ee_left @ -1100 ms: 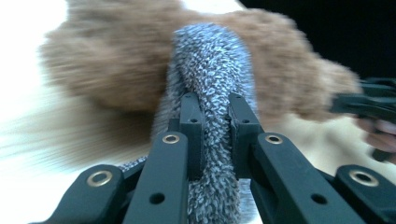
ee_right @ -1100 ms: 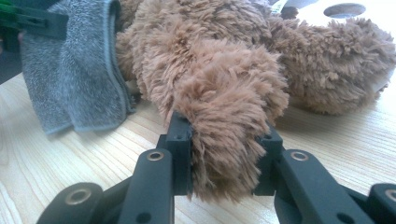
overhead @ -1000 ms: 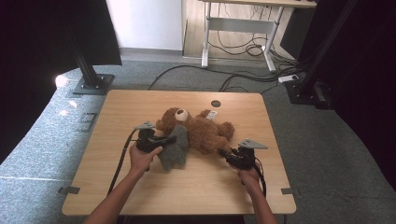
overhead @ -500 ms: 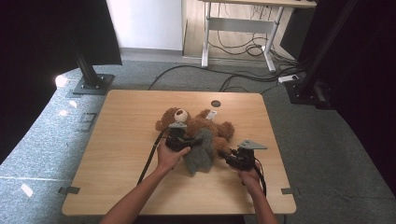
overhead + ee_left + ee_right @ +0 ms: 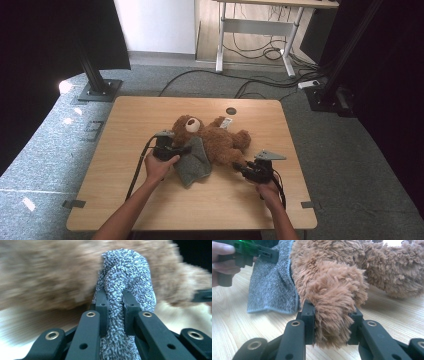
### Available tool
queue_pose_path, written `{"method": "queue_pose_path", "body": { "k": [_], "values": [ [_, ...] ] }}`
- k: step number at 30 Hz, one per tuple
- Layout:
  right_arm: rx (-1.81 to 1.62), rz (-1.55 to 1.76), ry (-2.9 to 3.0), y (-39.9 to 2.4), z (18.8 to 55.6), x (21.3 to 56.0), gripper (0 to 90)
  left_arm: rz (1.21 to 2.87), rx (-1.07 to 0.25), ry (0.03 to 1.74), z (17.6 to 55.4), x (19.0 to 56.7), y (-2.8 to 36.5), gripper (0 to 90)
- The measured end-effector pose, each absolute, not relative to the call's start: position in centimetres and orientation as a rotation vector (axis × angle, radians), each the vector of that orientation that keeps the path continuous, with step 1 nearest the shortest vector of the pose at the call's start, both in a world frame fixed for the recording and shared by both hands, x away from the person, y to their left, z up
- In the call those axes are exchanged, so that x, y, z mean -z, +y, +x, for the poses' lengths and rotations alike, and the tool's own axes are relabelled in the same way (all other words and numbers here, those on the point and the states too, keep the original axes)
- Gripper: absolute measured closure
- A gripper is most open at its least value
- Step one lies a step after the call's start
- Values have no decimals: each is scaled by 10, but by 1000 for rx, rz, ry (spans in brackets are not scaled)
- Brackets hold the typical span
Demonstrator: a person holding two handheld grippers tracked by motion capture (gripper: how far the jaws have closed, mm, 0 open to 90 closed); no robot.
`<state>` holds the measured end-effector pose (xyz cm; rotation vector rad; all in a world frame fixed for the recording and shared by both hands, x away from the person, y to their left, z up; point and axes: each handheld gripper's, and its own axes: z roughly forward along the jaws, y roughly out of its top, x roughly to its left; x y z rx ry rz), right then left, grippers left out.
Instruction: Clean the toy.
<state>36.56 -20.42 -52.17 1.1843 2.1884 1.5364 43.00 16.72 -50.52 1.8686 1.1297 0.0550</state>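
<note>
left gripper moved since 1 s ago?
Yes. The left gripper, shut on the grey cloth, swung right over the teddy bear, then came back toward the table's left edge.

My table (image 5: 150, 200) is evenly lit from above, with dark surrounds and a bright glare patch on the far-left floor (image 5: 65, 86). In my left gripper view the teddy bear (image 5: 50, 277) smears, probably motion blur. My right gripper view is sharp near, softer far.

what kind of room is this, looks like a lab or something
Probably a lab or recording studio rather than a home: a lone light wooden table on grey carpet, black stand bases beside it, loose cables across the floor, and a height-adjustable desk frame behind.
</note>
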Motion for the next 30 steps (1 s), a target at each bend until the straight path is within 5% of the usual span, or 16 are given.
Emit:
{"method": "queue_pose_path", "body": {
  "k": [11, 21, 30],
  "values": [
    [-1521, 1174, 2189, -203, 363, 521, 655, 1868, -33, 1172, 429, 520, 185, 777],
    [-1519, 1230, 2062, -210, 362, 501, 319, 1929, -48, 1119, 423, 523, 169, 778],
    [-1545, 1253, 2044, -201, 386, 467, 279, 1924, -32, 1129, 423, 524, 168, 778]
  ]
}}
